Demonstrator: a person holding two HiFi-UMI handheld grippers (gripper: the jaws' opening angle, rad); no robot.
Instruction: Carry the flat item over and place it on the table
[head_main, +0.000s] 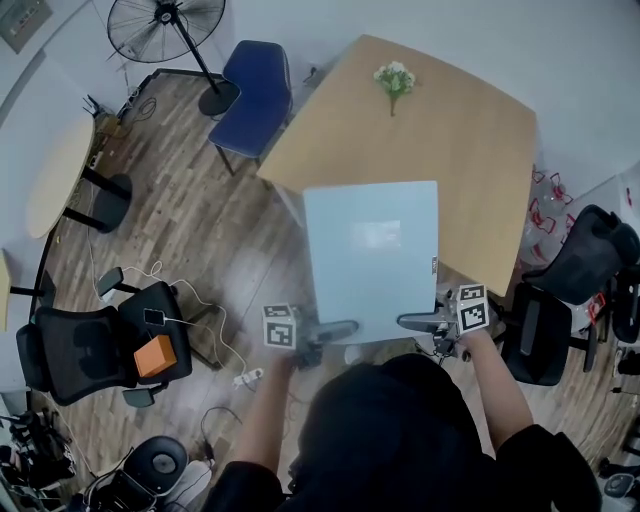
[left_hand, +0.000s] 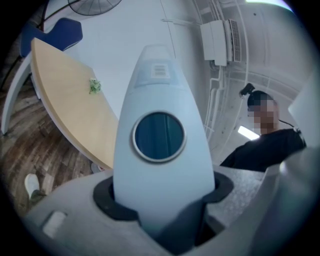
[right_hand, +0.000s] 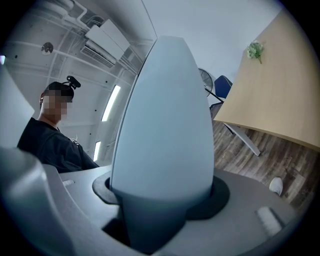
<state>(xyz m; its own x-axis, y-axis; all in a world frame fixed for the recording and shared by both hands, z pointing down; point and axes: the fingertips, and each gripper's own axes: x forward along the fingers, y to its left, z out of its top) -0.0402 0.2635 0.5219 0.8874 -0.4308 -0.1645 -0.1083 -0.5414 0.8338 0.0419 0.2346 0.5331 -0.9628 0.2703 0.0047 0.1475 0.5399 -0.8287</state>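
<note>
While held aloft off worktop (head_main: 470, 150), flat item (head_main: 370, 255): pale blue slab, level, overlapping worktop's near edge. Grip: left tool (head_main: 335, 330) and right tool (head_main: 420, 321) each pinching item's edge farthest from worktop. Also: flower sprig (head_main: 394, 82) on worktop.

- A light wooden table (head_main: 450, 150) is seen, bare except for a small sprig of flowers (head_main: 394, 80) laid near its far edge.
- A wooden floor (head_main: 190, 230) is seen around it; a blue chair (head_main: 255, 90), a fan (head_main: 218, 98) and a power strip (head_main: 248, 378) are set on it.
</note>
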